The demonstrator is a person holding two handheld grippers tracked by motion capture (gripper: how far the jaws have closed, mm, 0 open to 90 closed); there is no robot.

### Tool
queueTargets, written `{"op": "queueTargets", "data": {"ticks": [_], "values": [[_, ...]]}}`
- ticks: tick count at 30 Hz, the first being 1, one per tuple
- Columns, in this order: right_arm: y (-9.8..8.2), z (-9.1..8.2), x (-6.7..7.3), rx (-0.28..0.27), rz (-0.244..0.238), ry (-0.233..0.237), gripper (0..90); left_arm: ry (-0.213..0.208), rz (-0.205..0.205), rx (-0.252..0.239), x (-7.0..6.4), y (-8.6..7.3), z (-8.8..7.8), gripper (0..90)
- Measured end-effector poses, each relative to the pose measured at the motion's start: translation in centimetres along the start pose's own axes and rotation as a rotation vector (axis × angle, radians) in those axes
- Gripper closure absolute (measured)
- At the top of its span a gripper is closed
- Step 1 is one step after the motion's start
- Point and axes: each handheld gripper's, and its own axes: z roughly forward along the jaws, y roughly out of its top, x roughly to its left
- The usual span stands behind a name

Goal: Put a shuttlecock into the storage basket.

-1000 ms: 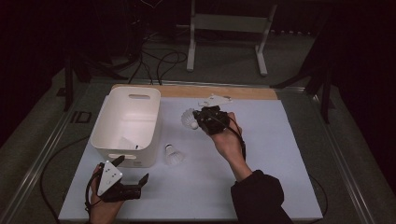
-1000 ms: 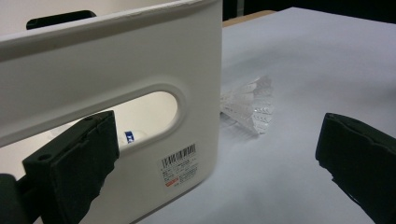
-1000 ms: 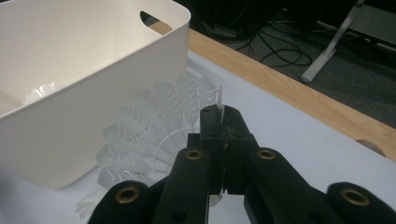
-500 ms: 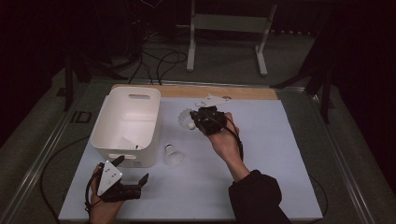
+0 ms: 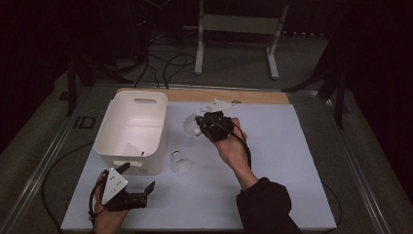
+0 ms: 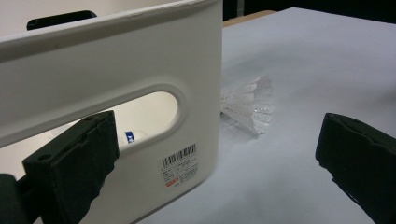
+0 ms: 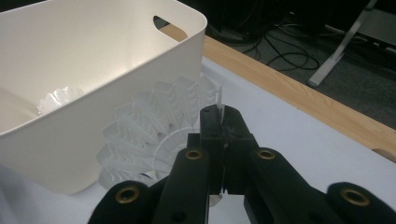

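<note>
A white plastic bin stands at the table's left. My right gripper hovers just right of the bin's far corner, shut on a white shuttlecock. In the right gripper view the jaws pinch the rim of that shuttlecock's skirt beside the bin wall, and another shuttlecock lies inside the bin. A second loose shuttlecock lies on the table by the bin's near right corner. My left gripper is open at the bin's near wall, with that loose shuttlecock ahead between its jaws.
The white sheet covers the table, with open room to the right. A wooden strip runs along the far edge. Beyond it, a white stand and cables lie on the floor.
My right gripper has carried its shuttlecock a little to the left, closer to the bin. The left gripper and the loose shuttlecock have stayed put.
</note>
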Motion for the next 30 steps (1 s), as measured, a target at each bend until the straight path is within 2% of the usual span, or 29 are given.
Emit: {"op": "queueTargets", "data": {"ticks": [30], "values": [[1.0, 0.2, 0.7, -0.007, -0.017, 0.004, 89.3, -0.001, -0.002, -0.002, 0.0, 0.0, 0.0, 0.0]]}}
